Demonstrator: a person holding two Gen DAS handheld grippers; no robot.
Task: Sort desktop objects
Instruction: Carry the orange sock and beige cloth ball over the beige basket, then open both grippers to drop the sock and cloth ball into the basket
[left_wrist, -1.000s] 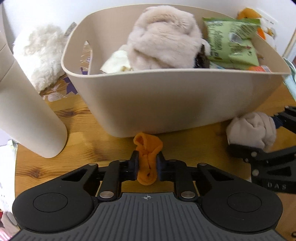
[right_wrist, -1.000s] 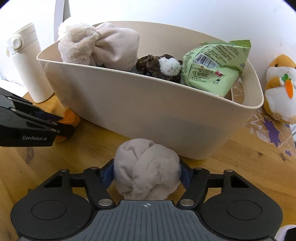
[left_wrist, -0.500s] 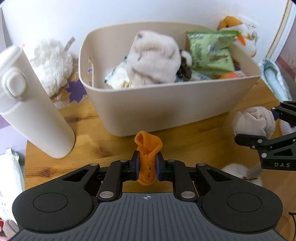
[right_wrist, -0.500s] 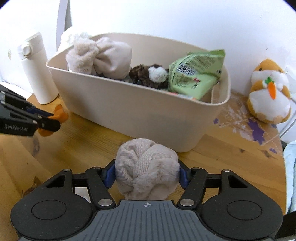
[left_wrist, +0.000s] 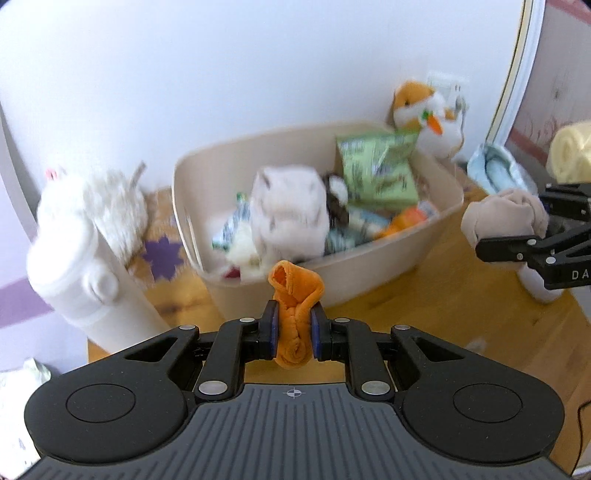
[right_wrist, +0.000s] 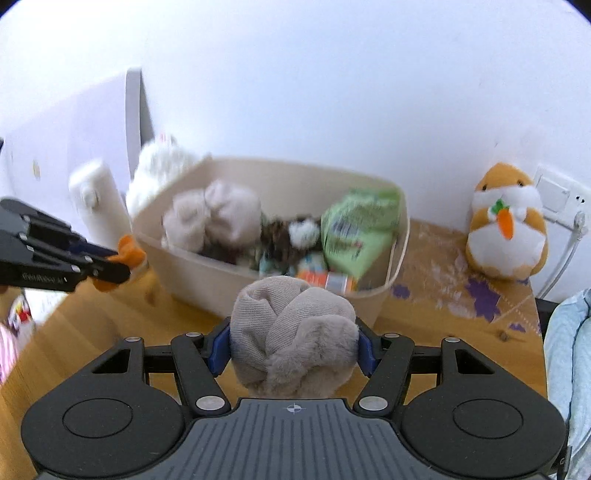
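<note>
My left gripper (left_wrist: 293, 334) is shut on a small orange rolled sock (left_wrist: 294, 306) and holds it above the wooden table, in front of the beige bin (left_wrist: 373, 266). My right gripper (right_wrist: 293, 345) is shut on a beige fluffy sock ball (right_wrist: 291, 332), also raised in front of the bin (right_wrist: 207, 273). The bin holds a beige plush bundle (left_wrist: 288, 210), a green snack bag (left_wrist: 376, 170) and several small items. Each gripper shows in the other view: the right one (left_wrist: 524, 243) at the right, the left one (right_wrist: 110, 266) at the left.
A white bottle (left_wrist: 85, 280) stands left of the bin, with a white plush (left_wrist: 99, 206) behind it. An orange hamster plush (right_wrist: 506, 229) sits at the back right by the wall. Light blue cloth (right_wrist: 569, 362) lies at the right edge.
Both grippers have risen and pulled back from the bin with their socks still held. The bin now shows from above and looks smaller.
</note>
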